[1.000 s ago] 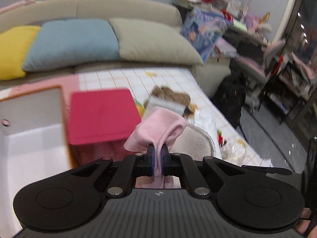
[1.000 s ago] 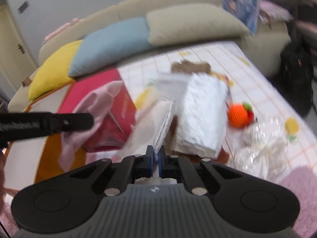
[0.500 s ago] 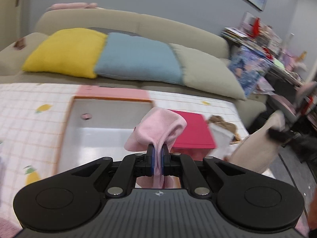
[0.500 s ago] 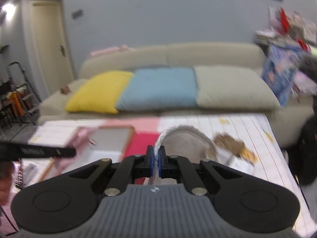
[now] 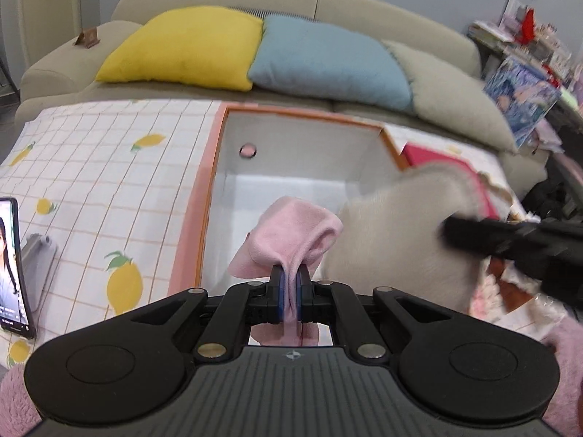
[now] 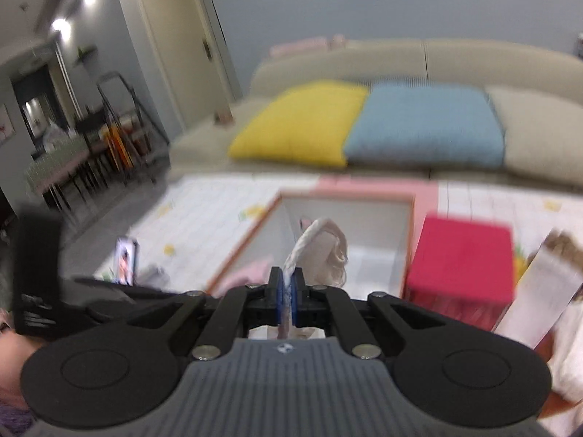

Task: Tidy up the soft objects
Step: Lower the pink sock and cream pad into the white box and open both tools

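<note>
My left gripper (image 5: 290,293) is shut on a pink soft cloth (image 5: 291,238) and holds it over the near end of an open white box with an orange-pink rim (image 5: 215,153). My right gripper (image 6: 288,296) is shut on a beige fluffy cloth (image 6: 322,245), which also shows in the left wrist view (image 5: 397,233) beside the pink one. The right gripper's black body (image 5: 517,244) reaches in from the right. The box (image 6: 364,215) lies ahead of the right gripper; the pink cloth (image 6: 251,273) shows at its near left corner.
A red box (image 6: 462,255) stands right of the white box. A phone (image 5: 11,266) lies at the left on the lemon-print sheet (image 5: 102,167). Yellow (image 5: 182,43), blue (image 5: 328,62) and beige cushions line the sofa behind. A brown-and-white plush item (image 6: 546,276) lies at far right.
Both grippers have swung left with their cloths, from above the red box and clutter to over the open white box. The beige cloth now hangs close beside the pink one.
</note>
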Motion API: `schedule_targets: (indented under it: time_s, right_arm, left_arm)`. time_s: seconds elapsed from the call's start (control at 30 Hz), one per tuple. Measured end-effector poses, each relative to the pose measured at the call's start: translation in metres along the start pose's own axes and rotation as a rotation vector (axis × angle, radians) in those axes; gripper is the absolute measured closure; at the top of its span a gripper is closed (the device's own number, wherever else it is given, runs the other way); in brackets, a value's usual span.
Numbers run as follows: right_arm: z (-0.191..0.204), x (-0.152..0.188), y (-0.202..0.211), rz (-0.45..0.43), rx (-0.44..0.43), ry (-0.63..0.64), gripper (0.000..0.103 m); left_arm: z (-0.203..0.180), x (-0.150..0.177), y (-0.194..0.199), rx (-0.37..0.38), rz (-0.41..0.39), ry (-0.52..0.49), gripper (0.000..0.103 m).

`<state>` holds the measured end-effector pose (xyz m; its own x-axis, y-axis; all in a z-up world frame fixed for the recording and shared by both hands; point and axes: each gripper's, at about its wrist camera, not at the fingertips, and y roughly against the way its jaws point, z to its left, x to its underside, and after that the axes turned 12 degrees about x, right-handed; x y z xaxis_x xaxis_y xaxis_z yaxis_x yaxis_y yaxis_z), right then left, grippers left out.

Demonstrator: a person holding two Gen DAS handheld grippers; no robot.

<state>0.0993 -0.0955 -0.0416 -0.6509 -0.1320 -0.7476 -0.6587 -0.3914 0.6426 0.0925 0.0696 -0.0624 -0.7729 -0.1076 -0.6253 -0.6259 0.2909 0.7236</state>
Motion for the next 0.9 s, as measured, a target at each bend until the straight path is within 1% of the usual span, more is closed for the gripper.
schedule_targets:
  time_s: [0.07,0.17,0.3,0.37,0.5,0.6,0.63,0.67,0.7,0.77,0.8,0.83,0.87,0.9]
  right_arm:
    - [0.003,0.008,-0.023,0.064,0.003,0.009,0.102]
    - [0.004,0.020,-0.037,0.134,0.000,-0.001,0.102]
    - [0.006,0.026,-0.050,0.211,0.049,0.022,0.101]
    - [0.006,0.029,-0.056,0.237,0.073,0.034,0.101]
    - [0.006,0.032,-0.063,0.263,0.122,0.070,0.101]
    - [0.007,0.034,-0.064,0.264,0.148,0.099,0.099]
    - [0.007,0.034,-0.064,0.262,0.151,0.104,0.096]
    - [0.006,0.033,-0.063,0.259,0.156,0.110,0.095]
    - [0.007,0.034,-0.064,0.256,0.163,0.118,0.094]
    - [0.008,0.034,-0.061,0.243,0.176,0.137,0.094]
    - [0.007,0.035,-0.057,0.236,0.183,0.148,0.094]
    - [0.009,0.035,-0.056,0.228,0.189,0.159,0.093]
    - [0.009,0.035,-0.054,0.221,0.194,0.168,0.092]
    - [0.009,0.035,-0.052,0.216,0.202,0.175,0.089]
  left_arm:
    - [0.000,0.004,-0.005,-0.013,0.018,-0.011,0.097]
    - [0.001,0.006,-0.014,-0.028,0.056,-0.031,0.096]
    - [0.000,0.009,-0.026,-0.063,0.106,-0.044,0.096]
    - [0.001,0.010,-0.033,-0.072,0.129,-0.054,0.095]
    - [0.000,0.013,-0.037,-0.101,0.147,-0.067,0.092]
    - [0.000,0.014,-0.036,-0.092,0.147,-0.070,0.083]
    - [-0.001,0.014,-0.036,-0.086,0.145,-0.069,0.078]
    - [-0.002,0.014,-0.034,-0.079,0.143,-0.071,0.073]
    - [-0.005,0.014,-0.034,-0.072,0.141,-0.075,0.070]
    - [-0.008,0.015,-0.031,-0.057,0.133,-0.086,0.057]
    - [-0.010,0.015,-0.030,-0.049,0.128,-0.090,0.054]
    - [-0.012,0.015,-0.029,-0.045,0.121,-0.096,0.045]
    - [-0.015,0.016,-0.027,-0.053,0.111,-0.104,0.032]
    - [-0.017,0.016,-0.024,-0.066,0.097,-0.111,0.028]
